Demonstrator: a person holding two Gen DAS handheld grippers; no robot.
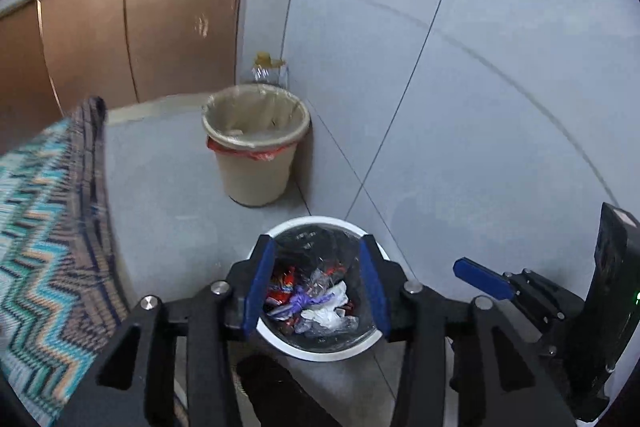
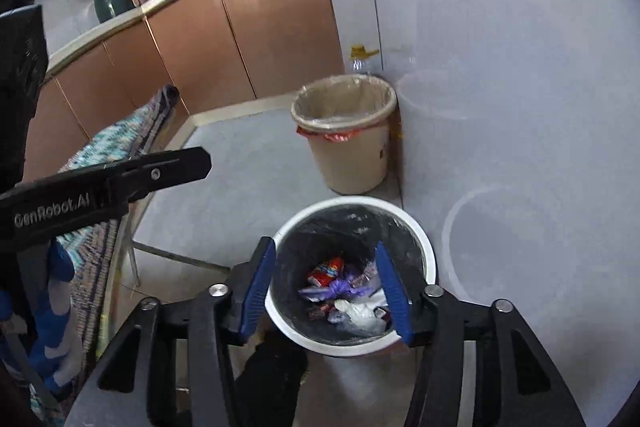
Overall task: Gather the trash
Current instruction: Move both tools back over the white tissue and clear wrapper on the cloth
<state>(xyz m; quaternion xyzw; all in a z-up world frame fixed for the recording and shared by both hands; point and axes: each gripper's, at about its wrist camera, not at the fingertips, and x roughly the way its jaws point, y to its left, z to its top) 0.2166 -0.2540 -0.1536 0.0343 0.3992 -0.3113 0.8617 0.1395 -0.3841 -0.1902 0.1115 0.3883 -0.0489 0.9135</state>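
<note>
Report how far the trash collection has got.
Done: wrappers and crumpled plastic already lie in the white bin. In hand: nothing; the left gripper and right gripper are both open and empty above it. Left: the beige bin behind looks nearly empty, and no loose trash shows on the floor, so little seems to remain.

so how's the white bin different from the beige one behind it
The white bin has a black liner and holds wrappers and crumpled plastic; the beige bin has a clear liner over a red one and looks nearly empty. The beige bin stands in the wall corner, the white bin nearer. Both are round, open-topped.
</note>
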